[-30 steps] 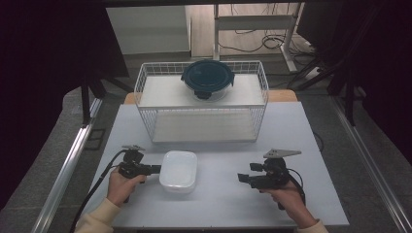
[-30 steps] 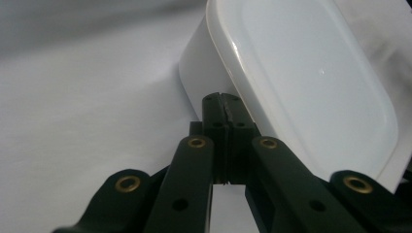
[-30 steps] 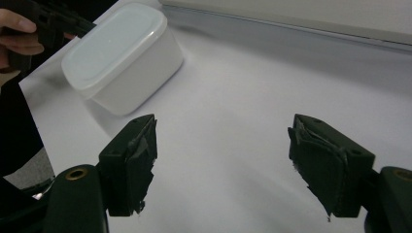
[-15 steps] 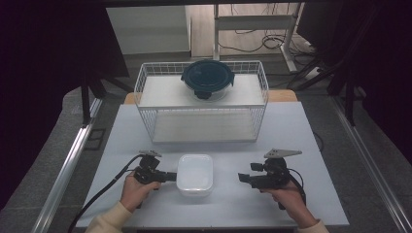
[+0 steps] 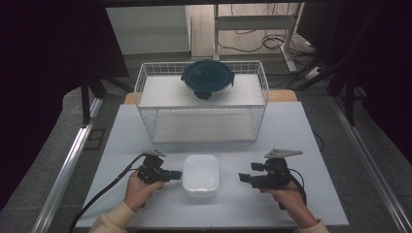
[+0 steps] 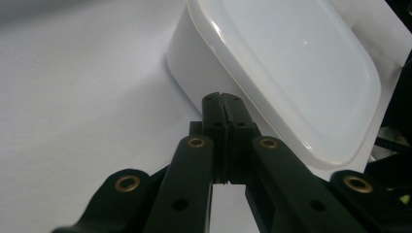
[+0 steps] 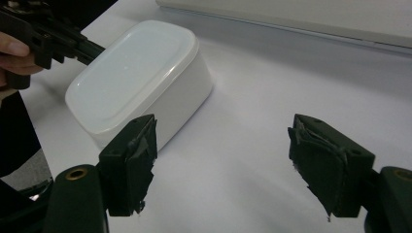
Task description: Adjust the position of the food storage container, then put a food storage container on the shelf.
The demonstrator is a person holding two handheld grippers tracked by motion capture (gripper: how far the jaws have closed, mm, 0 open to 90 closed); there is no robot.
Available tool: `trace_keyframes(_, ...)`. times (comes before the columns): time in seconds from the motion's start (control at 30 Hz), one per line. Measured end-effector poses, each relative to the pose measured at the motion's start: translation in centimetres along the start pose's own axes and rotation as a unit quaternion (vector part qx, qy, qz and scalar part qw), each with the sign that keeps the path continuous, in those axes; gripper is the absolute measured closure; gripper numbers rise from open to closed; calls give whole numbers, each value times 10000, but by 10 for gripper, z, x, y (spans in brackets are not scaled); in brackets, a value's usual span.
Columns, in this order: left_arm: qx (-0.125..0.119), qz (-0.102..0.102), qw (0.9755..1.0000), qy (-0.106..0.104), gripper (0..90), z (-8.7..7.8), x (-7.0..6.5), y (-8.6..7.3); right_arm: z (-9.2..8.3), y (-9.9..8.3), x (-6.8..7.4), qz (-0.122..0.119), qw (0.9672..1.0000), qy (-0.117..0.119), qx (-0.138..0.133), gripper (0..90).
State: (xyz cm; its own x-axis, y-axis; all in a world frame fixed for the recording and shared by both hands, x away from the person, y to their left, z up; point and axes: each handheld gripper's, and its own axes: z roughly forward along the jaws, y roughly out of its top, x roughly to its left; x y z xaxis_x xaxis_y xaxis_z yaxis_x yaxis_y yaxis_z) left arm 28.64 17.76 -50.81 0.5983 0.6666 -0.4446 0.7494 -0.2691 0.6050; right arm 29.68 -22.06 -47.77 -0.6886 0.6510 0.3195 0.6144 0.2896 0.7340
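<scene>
Resting on the white bench, a white lidded box sits between the two grippers, near the person's edge and in front of a white wire basket. On the left, the left gripper has its fingers pressed together with nothing between them, and their tips sit against the side wall of the box, just below the rim of its lid. The hand holding it comes in from the lower edge of the high view, with a black cable trailing off to the left. On the other side, the right gripper points toward the box but stays apart from it, with bare bench between. Its fingers stand wide apart and hold nothing; in the right gripper view the box lies beyond the left one, and the left gripper shows against the box's far side. Inside the wire basket, on its upper shelf, stands a round container with a dark blue lid, well apart from both grippers.
</scene>
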Motion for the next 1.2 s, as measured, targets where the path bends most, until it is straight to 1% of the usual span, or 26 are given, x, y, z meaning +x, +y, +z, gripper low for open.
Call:
trace_keyframes(0.03,-54,-5,10000,2,889,-2,0,-2,0,0,1,-20,10000,-16,-18,256)
trace_keyframes(0.13,-315,10,9994,130,859,-15,-4,-7,0,0,1,-60,10000,-16,-39,256)
trace_keyframes(0.2,-511,82,9982,309,815,-25,-11,-9,1,0,2,-78,9999,-30,-73,255)
trace_keyframes(0.23,-574,133,9977,344,770,-29,-14,-10,1,0,3,-99,9999,-42,-92,254)
trace_keyframes(0.27,-624,134,9973,358,707,-33,-17,-11,1,-1,3,-150,9998,-54,-135,253)
trace_keyframes(0.33,-699,76,9963,497,565,-39,-22,-13,1,0,5,-234,9994,-78,-222,251)
trace_keyframes(0.37,-765,54,9954,579,521,-42,-25,-14,1,0,6,-260,9993,-80,-270,250)
trace_keyframes(0.4,-862,41,9942,641,501,-46,-27,-16,1,0,7,-295,9991,-81,-298,248)
trace_keyframes(0.47,-994,54,9930,632,449,-52,-31,-17,2,0,9,-432,9984,-81,-343,244)
trace_keyframes(0.53,-1099,27,9919,638,396,-57,-35,-19,3,0,12,-506,9981,-80,-333,241)
trace_keyframes(0.57,-1129,21,9911,702,366,-59,-38,-20,3,0,13,-552,9979,-64,-335,240)
trace_keyframes(0.6,-1162,51,9900,795,341,-60,-40,-21,3,0,14,-569,9978,-48,-330,239)
trace_keyframes(0.63,-1186,72,9893,844,327,-61,-42,-22,3,0,15,-591,9977,-39,-331,238)
trace_keyframes(0.7,-1164,59,9900,799,326,-61,-44,-23,3,0,16,-615,9975,-34,-347,233)
trace_keyframes(0.77,-1131,55,9901,825,322,-59,-44,-23,3,0,17,-599,9976,-49,-357,233)
trace_keyframes(0.9,-1053,-80,9914,770,297,-55,-41,-22,2,1,17,-541,9979,-62,-365,233)
trace_keyframes(1.03,-1030,-201,9925,625,253,-52,-40,-20,-1,3,17,-466,9980,-116,-417,233)
trace_keyframes(1.07,-1021,-231,9928,585,250,-50,-39,-20,-2,3,17,-416,9982,-116,-414,233)
trace_keyframes(1.2,-1029,-351,9931,430,242,-48,-38,-18,-2,6,18,-345,9985,-74,-430,238)
